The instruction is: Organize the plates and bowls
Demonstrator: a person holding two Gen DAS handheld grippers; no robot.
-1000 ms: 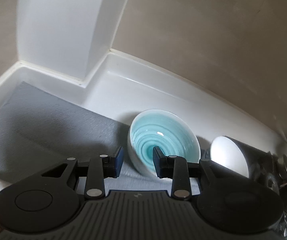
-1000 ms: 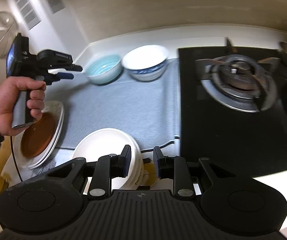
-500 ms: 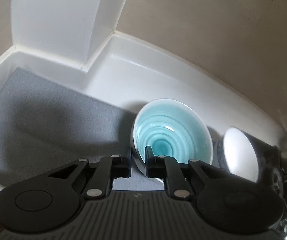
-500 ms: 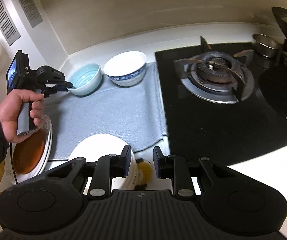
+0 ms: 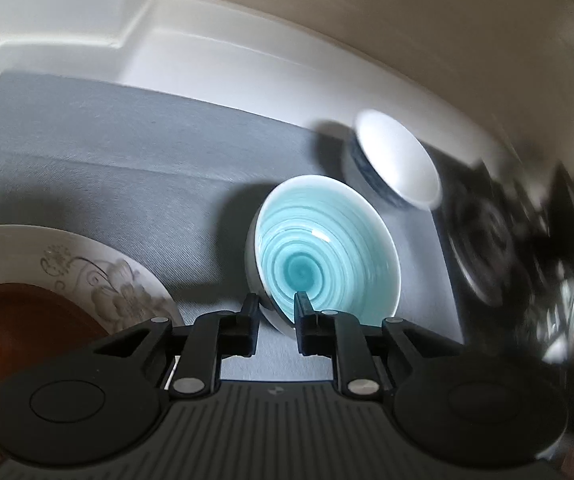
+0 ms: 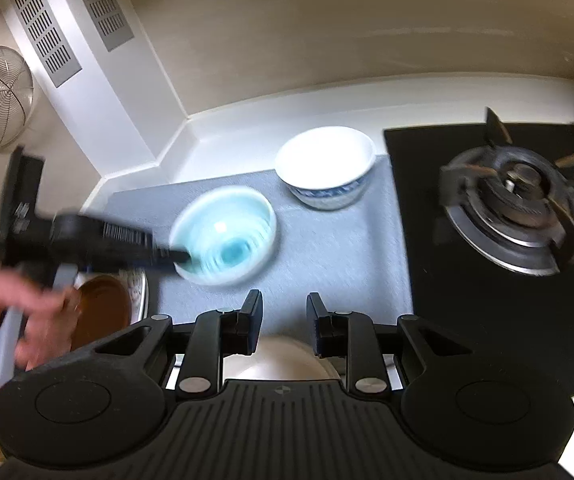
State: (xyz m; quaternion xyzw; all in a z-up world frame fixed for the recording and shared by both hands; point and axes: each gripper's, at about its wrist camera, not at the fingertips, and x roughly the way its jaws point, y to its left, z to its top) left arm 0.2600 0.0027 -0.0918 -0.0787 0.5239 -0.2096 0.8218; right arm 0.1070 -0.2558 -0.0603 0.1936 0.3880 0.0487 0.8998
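Observation:
My left gripper [image 5: 275, 310] is shut on the rim of a light blue swirl bowl [image 5: 327, 252] and holds it lifted and tilted above the grey mat [image 5: 107, 152]. The same bowl [image 6: 227, 240] and left gripper [image 6: 181, 257] show blurred in the right wrist view. A white bowl with blue pattern [image 6: 327, 168] stands on the mat behind it, also in the left wrist view [image 5: 395, 164]. My right gripper [image 6: 285, 320] is open and empty above a stack of white plates [image 6: 283, 356].
A floral plate [image 5: 107, 280] with a brown plate [image 5: 19, 332] on it lies at the left; the brown plate [image 6: 101, 308] shows under the hand. A black gas stove [image 6: 515, 204] is at the right. White counter and wall corner [image 6: 183, 132] lie behind.
My left gripper closed on the blue bowl's rim, lifted it off the mat's back edge and carried it toward the front. My right gripper moved forward over the white plates.

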